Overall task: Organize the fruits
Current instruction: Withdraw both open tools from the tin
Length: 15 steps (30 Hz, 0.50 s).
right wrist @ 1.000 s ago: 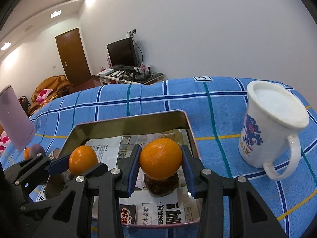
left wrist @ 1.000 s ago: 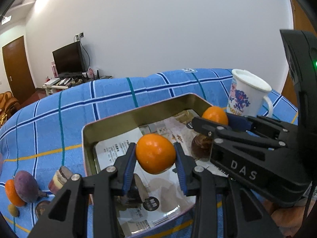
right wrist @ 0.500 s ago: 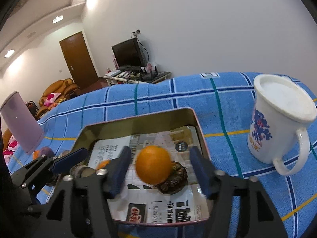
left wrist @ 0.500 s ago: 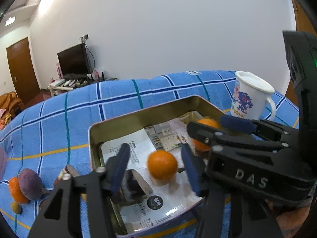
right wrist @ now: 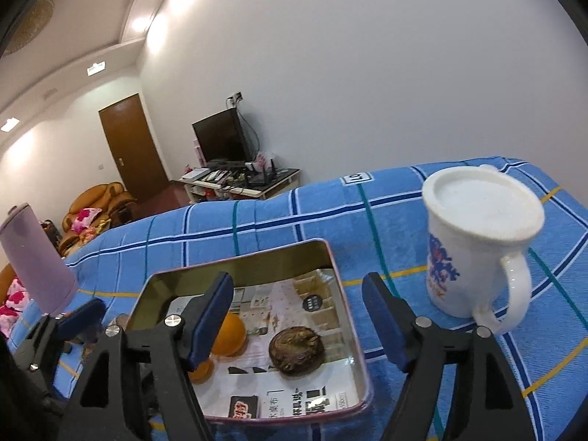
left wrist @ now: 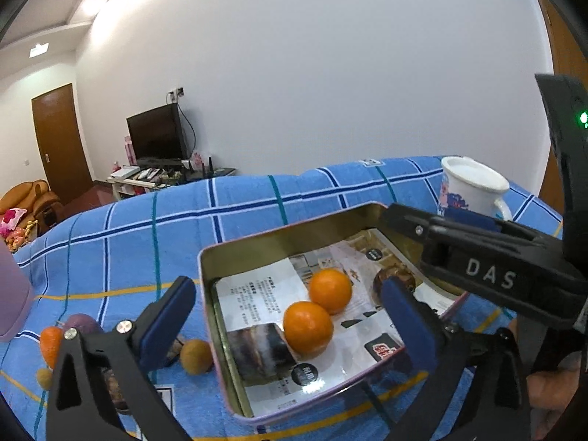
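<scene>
Tin tray [left wrist: 205,275]: two oranges [left wrist: 308,327] resting inside, collected. My left claw [left wrist: 286,323] and right claw [right wrist: 297,316] both opening, nothing gripped; loose fruits [left wrist: 196,356] outside await collection.

Two oranges [left wrist: 308,327] inside metal tin [left wrist: 279,235]

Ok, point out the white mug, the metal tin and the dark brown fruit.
white mug [right wrist: 474,257], right wrist view, its side
metal tin [right wrist: 239,261], right wrist view, far wall
dark brown fruit [right wrist: 296,349], right wrist view, its top

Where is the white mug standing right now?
The white mug stands upright on the blue checked cloth, to the right of the metal tin in the right wrist view.
</scene>
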Motion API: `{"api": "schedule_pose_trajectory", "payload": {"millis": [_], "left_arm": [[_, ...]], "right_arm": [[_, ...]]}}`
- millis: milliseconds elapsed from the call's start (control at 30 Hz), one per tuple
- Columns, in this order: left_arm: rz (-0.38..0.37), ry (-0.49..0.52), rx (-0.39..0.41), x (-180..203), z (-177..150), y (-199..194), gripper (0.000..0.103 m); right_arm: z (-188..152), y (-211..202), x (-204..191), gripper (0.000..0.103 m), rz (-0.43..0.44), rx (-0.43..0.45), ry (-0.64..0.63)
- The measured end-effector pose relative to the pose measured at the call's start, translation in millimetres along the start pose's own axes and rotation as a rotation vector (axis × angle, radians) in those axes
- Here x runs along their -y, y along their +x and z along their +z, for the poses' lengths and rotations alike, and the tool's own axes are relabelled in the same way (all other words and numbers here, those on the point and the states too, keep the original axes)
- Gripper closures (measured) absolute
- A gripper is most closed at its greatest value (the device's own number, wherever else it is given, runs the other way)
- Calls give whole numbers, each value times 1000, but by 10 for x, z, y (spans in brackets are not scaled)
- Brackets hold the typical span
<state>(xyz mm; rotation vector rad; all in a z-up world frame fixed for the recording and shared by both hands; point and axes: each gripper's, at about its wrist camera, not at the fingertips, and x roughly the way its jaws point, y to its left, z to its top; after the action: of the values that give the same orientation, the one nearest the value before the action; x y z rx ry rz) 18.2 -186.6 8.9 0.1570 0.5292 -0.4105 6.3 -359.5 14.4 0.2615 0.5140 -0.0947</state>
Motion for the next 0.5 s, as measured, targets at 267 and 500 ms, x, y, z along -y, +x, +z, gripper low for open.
{"api": "schedule_pose_trajectory", "payload": {"millis": [267, 500], "left_arm": [[83, -31, 29, -209, -46, -138, 0], [184, -10, 53, -345, -141, -203, 0]], "right_arm": [[-36, -116, 2, 29, -33, 74, -21], [-72, -251, -64, 29, -53, 137, -59]]}}
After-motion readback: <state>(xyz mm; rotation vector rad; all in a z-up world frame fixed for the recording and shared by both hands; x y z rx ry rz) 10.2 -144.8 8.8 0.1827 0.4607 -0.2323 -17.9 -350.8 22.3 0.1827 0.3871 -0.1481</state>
